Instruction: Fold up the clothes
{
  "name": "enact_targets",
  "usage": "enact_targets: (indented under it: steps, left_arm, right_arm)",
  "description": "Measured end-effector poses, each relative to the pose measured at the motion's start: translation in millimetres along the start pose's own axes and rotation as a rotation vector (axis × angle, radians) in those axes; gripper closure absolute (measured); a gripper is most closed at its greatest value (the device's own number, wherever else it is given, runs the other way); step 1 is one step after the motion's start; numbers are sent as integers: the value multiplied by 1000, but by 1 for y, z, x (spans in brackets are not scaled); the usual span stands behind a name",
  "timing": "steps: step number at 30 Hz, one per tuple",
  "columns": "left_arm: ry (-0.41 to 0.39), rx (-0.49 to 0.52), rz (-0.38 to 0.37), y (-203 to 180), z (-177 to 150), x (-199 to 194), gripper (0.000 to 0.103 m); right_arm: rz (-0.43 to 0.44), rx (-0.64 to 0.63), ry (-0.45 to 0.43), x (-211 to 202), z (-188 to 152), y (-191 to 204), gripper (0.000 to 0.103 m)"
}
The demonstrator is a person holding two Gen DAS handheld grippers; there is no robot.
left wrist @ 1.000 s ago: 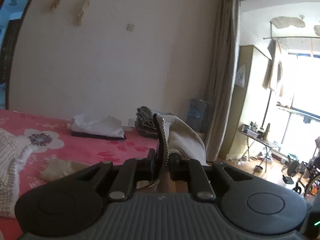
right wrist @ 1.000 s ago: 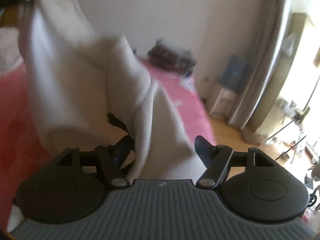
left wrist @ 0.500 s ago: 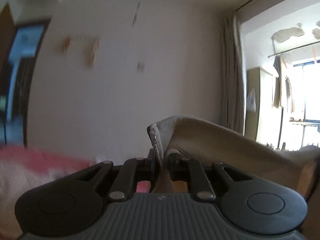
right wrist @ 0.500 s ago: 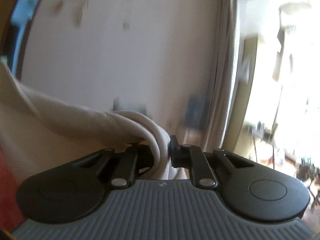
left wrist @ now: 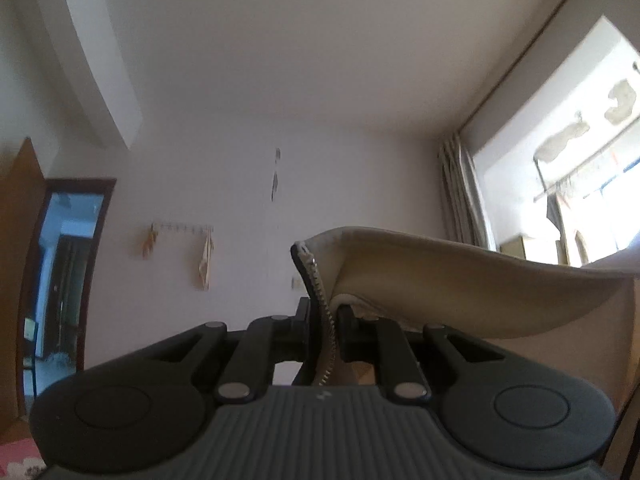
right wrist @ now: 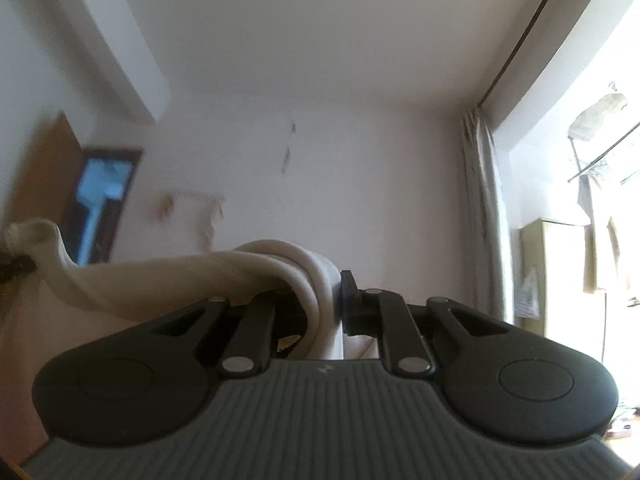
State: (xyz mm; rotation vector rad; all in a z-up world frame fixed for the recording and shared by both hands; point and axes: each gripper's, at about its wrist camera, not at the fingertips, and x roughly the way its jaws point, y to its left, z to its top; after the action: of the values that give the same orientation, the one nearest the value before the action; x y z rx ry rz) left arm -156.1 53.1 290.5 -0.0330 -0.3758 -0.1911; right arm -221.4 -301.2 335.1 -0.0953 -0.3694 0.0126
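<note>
White walls behind, left tongs [left wrist: 325, 320] and right tongs [right wrist: 334, 300] both clamp the beige garment [left wrist: 440, 280].

- White ceiling [left wrist: 304, 40] fills the top of both views.
- Dark-framed doorway [left wrist: 68, 264] on the left, bright blue beyond.
- Wall hook rail [left wrist: 182, 227] with 2 pale items hanging.
- Curtain [left wrist: 460, 196] bunched beside the bright window [left wrist: 592, 216].
- Yellowish cabinet [right wrist: 556, 272] stands at the right.

Home bedroom: a curtain [left wrist: 460, 188] is hanging beside a bright window [left wrist: 592, 216], a wall hook rack [left wrist: 182, 227] is holding items, a floral bedspread [left wrist: 18, 460] is showing near left.
</note>
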Motion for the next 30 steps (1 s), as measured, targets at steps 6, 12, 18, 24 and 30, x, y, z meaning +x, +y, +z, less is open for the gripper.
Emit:
enact_targets:
  steps: [6, 12, 18, 24, 30]
  left_arm:
    - [-94, -3, -28, -14, 46, -24, 89]
    - [-158, -20, -75, -30, 72, -61, 89]
    - [-204, 11, -122, -50, 76, -79, 89]
    - [-79, 14, -89, -51, 33, -47, 89]
    - [165, 19, 5, -37, -60, 28, 89]
  right_arm:
    - [52, 54, -69, -14, 46, -8, 93]
    - [98, 109, -155, -48, 83, -15, 93]
    - [137, 129, -200, -61, 93, -17, 93]
    - [110, 149, -87, -21, 53, -31, 93]
    - [47, 94, 121, 57, -30, -47, 93]
